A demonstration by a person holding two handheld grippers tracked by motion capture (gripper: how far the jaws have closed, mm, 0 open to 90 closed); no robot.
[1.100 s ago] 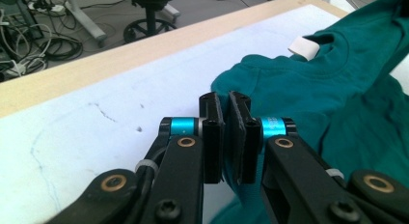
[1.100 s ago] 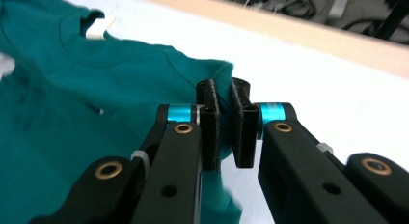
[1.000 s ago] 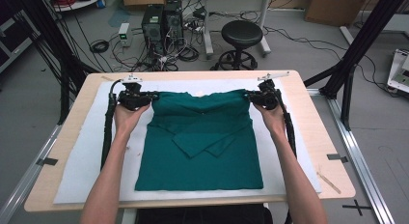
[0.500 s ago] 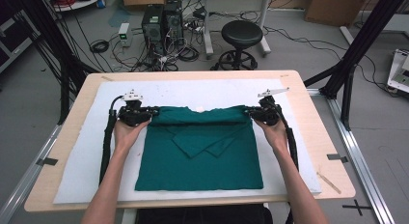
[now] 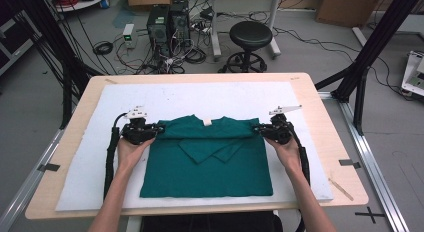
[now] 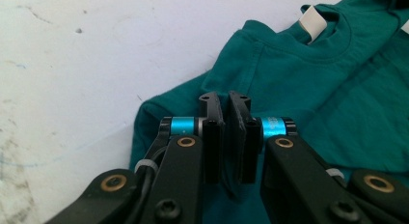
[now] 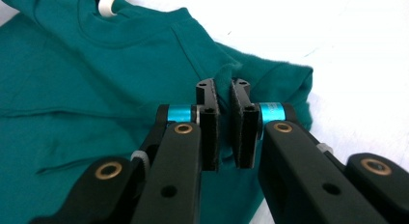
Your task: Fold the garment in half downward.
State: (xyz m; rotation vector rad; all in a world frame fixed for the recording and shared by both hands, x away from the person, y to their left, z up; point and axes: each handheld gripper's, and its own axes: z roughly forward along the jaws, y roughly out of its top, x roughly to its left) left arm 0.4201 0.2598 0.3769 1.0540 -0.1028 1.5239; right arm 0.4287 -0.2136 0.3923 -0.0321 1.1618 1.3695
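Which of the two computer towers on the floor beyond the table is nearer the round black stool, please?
The right-hand computer tower, since it stands on the side toward the round black stool, while the left-hand tower is one place farther away.

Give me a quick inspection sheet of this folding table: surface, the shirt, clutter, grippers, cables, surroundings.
Surface: wooden table under a white mat, faintly marked.
Job's things: green T-shirt lying on the mat, top part folded toward the person, neck label up.
Clutter: nothing seen on the mat.
Grippers: left gripper and right gripper each shut on a shirt fold edge, low on the mat.
Cables: black cable trails beside each forearm.
Surroundings: stool, computer towers, floor wiring, black frame posts.
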